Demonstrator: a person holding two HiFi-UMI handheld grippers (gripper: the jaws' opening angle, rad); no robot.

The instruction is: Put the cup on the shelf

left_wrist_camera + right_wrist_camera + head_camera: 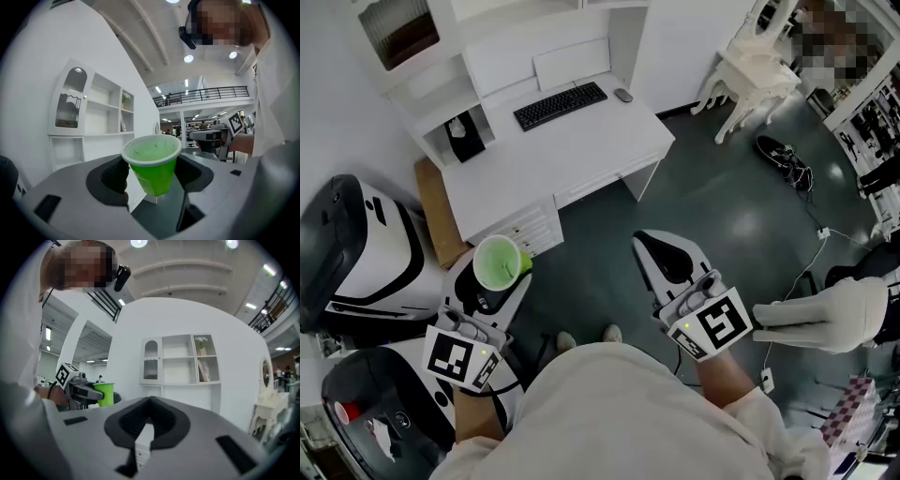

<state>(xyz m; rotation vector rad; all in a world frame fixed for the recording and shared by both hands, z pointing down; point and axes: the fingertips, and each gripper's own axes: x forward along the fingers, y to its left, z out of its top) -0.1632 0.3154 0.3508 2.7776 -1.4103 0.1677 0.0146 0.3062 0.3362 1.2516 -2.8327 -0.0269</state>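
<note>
A green plastic cup [497, 262] stands upright between the black pads of my left gripper [153, 174], which is shut on it just below the rim. I hold it over the dark floor, short of the white desk's front edge [581, 159]. The cup also shows far left in the right gripper view [104, 393]. The white shelf unit [441, 89] rises behind the desk, with open compartments [180, 359] and a glazed door. My right gripper [667, 255] hangs level beside the left, shut with nothing in it; its pads [150, 404] meet at the tip.
A black keyboard [560, 104] and a mouse [622, 95] lie on the desk. A white chair [755, 70] and black shoes [787, 159] are at the far right. White-and-black machines [356, 253] stand at the left. A white-gloved hand [834, 314] reaches in from the right.
</note>
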